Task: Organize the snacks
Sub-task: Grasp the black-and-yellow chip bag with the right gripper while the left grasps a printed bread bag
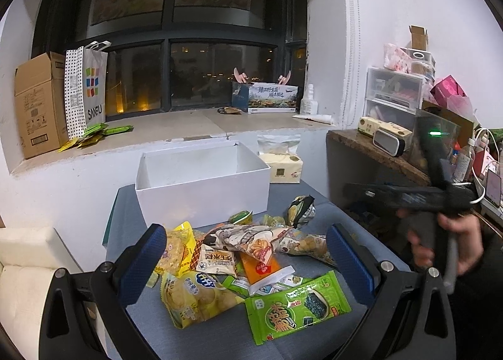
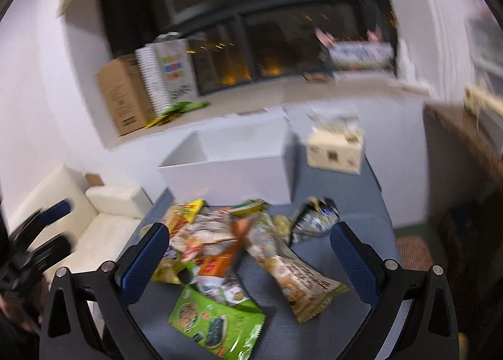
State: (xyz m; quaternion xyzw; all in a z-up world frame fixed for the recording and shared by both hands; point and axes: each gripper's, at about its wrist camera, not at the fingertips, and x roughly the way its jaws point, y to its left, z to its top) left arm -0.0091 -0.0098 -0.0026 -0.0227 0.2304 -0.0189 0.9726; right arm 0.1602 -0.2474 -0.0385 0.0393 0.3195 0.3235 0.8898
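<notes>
A pile of snack packets [image 1: 239, 253] lies on the grey-blue table [image 1: 317, 335], in front of an open, empty white box [image 1: 201, 190]. Nearest me is a green seaweed packet [image 1: 298, 306], with a yellow packet [image 1: 191, 300] to its left. My left gripper [image 1: 245, 262] is open and empty above the pile. In the right wrist view, which is blurred, my right gripper [image 2: 248, 259] is also open and empty above the same pile [image 2: 220, 243], with the green packet [image 2: 217, 322] below and the white box [image 2: 229, 165] behind. The right gripper also shows, hand-held, in the left wrist view [image 1: 408, 196].
A tissue pack [image 1: 283, 162] stands right of the box. The windowsill behind holds a cardboard box [image 1: 37, 102], a paper bag [image 1: 85, 89] and a printed box [image 1: 270, 97]. A cluttered shelf [image 1: 393, 152] is at the right, a cream sofa [image 2: 94, 218] at the left.
</notes>
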